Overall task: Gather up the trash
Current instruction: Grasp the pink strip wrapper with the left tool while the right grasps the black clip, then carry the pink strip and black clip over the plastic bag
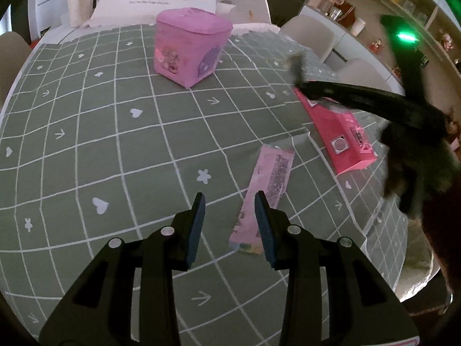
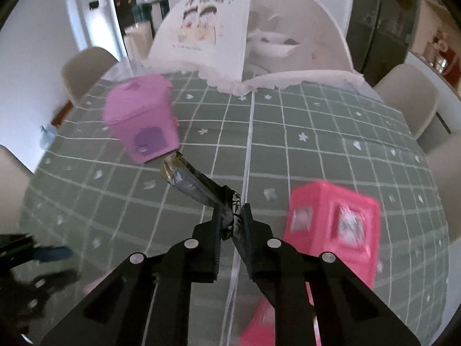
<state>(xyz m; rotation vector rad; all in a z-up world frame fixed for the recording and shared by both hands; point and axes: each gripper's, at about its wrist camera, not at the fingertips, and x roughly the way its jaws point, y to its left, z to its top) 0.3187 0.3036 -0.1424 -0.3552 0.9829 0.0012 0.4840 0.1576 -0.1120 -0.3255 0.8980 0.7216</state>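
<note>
The right claw (image 2: 232, 216) is clamped on one end of a dark, crinkled wrapper (image 2: 196, 184), its fingers pressed against the foil. The wrapper sticks out past the fingertips, angled up and to the left in the right wrist view, its gold-edged far end close to the base of the lilac bin (image 2: 142, 121). That bin stands upright on the green gridded surface (image 2: 317, 132). A bright pink box (image 2: 331, 222) sits just to the right of the right claw, blurred.

The left claw (image 1: 230, 201) has its fingers apart with nothing between them. A pale pink wrapper (image 1: 265, 196) lies flat on the surface directly beneath and beside its right finger, which overlaps the wrapper's edge in the left wrist view; whether they touch cannot be told. Further right in that view, the pink box (image 1: 340, 132) lies partly covered by the blurred dark right tool. The lilac bin (image 1: 190, 49) stands well beyond the left claw.
</note>
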